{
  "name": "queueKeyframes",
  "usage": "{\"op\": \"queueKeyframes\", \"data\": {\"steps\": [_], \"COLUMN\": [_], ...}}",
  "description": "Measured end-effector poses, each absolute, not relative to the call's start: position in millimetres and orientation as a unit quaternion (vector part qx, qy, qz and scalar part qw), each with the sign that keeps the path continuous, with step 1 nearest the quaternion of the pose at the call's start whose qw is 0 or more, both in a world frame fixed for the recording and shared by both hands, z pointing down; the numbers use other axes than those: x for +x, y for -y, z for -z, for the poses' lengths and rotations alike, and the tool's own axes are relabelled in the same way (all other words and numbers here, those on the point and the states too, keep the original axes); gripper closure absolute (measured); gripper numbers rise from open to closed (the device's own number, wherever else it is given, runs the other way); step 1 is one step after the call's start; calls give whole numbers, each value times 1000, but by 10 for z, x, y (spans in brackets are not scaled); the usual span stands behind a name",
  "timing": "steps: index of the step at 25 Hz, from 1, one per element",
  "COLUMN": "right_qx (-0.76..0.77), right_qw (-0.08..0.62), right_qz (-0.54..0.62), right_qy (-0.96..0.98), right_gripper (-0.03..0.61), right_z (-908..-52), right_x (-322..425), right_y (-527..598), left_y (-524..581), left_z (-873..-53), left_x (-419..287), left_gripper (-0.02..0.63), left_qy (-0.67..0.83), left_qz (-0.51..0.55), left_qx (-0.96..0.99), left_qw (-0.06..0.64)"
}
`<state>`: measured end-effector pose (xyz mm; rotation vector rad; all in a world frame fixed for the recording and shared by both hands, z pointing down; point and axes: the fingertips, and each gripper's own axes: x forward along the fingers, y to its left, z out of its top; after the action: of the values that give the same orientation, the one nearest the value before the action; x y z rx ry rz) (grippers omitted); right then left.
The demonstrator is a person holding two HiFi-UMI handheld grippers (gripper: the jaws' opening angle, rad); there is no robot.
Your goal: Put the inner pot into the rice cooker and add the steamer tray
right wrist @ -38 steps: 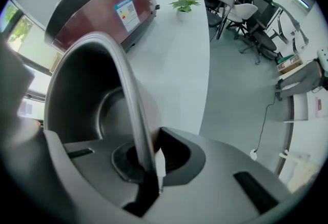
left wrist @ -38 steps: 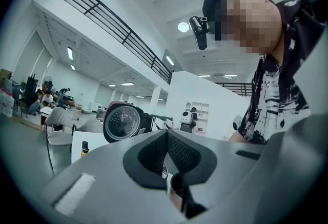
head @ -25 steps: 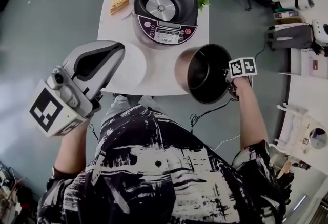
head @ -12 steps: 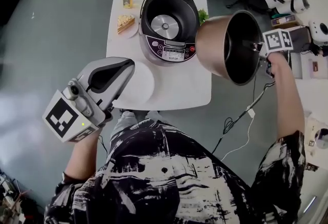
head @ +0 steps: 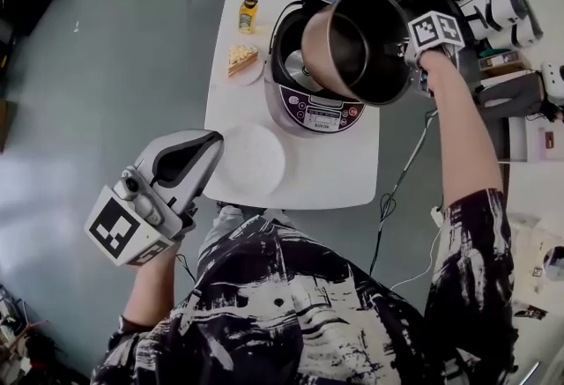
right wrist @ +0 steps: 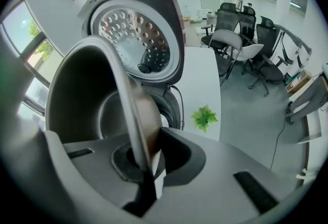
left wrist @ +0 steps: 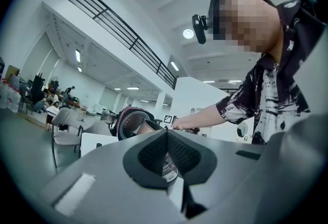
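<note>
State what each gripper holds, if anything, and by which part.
The right gripper pinches the inner pot by its rim; the left gripper holds nothing.

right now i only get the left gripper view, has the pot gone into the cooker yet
Observer: No. The right tongs are shut on the rim of the inner pot, which hangs tilted over the open rice cooker.
Operator: anything on the table near my left side
Observer: A white round disc lies flat on the table in front of the cooker, close to the left tongs.
Operator: and beside the cooker
Observer: On its left in the head view stand a small bottle and a plate with a wedge of food on it.
</note>
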<state>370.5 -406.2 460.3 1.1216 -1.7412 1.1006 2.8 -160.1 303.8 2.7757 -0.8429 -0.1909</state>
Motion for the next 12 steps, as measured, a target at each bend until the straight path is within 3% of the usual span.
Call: {"op": "queueKeyframes", "data": {"steps": [12], "right_qx": [450], "right_qw": [421], "right_qz": [-454], "right_qy": [643], "right_gripper": [578], "right_z": [-5219], "right_x": [3491], "right_y": [4212], "left_y": [1582], "left_z": [-3147], "left_x": [-297], "left_gripper": [609], "left_qy": [325], "left_qz": [65], "left_qx": [935], "left_qw": [127]}}
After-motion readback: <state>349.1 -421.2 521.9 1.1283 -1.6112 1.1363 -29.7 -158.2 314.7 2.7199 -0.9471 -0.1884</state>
